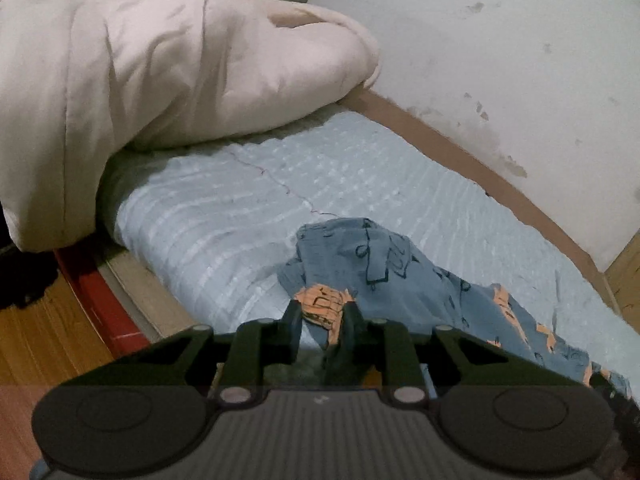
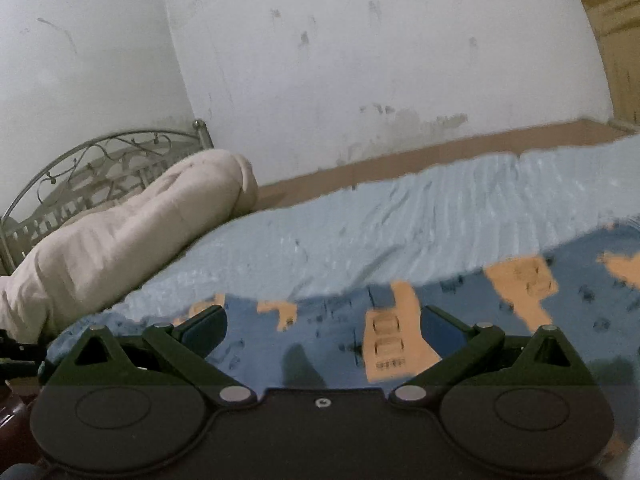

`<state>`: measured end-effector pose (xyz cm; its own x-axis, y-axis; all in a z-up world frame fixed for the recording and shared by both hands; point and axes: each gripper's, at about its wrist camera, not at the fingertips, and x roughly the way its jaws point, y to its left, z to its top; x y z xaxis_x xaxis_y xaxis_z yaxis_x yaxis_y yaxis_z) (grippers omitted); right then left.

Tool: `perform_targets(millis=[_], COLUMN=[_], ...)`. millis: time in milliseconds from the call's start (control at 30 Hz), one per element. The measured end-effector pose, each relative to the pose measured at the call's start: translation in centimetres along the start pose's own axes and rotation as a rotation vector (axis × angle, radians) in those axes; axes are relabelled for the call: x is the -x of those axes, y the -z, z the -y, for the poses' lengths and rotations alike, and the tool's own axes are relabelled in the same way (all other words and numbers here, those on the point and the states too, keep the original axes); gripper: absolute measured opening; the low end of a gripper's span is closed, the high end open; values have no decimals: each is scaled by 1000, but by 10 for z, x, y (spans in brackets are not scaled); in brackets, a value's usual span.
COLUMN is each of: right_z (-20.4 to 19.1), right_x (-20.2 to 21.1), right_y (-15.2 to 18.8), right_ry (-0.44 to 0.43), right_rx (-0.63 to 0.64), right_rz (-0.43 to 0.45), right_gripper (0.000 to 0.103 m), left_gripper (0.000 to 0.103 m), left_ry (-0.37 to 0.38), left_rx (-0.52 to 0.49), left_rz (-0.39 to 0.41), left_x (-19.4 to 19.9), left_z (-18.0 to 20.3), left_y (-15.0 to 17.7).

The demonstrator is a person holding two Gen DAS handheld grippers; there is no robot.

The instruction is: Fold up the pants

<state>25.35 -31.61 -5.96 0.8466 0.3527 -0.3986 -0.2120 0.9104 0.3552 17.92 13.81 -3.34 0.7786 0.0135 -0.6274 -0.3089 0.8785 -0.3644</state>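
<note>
The pants are blue with orange and dark prints and lie rumpled on the light blue bed cover. My left gripper is shut on a bunched edge of the pants near the bed's front edge. In the right wrist view the pants spread flat across the cover. My right gripper is open, its fingers wide apart just above the pants fabric, holding nothing.
A rolled cream duvet lies at the head of the bed, against a metal headboard. A stained white wall and a brown bed frame edge run along the far side. Wooden floor lies below left.
</note>
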Motion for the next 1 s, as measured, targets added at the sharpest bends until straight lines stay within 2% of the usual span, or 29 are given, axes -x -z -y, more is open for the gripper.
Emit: perform_targets(millis=[200,333,400,467,567,700,800,867,1000], right_z=[9,15,16,17,18,17,18,18,19], right_x=[1,1,1,2,2,2,1,0,0], right_y=[9,10,10,10,10,10,9,10,10], right_ry=[-45,-67,-74,-77,-77,-79,-81,-82,-83], right_rx=[-55,-74,-81,-84,-86,-86,-89,-92,-93], right_rz=[-6,0,-2,-3,-3,-11,-11,-13,-14], right_gripper=[102,102,102,102,102,102,102,102,102], left_gripper=[21,22,30,52,63,64,59,51,47], left_ry=[-19,-45,-30,-37,-31,12,11,2,-44], left_rx=[-85,-150,-143,-129,-114,-57,-57,-68,-166], left_rz=[92,38,38,42,34,6,0,2,41], left_x=[6,-20,-23,-21,-23,-32,-35,-35,-28], left_z=[7,1,-4,-6,-12,-18,-15,-11,8], left_y=[-11,-11,-7,-3,-1,-6,-11,-13,-10])
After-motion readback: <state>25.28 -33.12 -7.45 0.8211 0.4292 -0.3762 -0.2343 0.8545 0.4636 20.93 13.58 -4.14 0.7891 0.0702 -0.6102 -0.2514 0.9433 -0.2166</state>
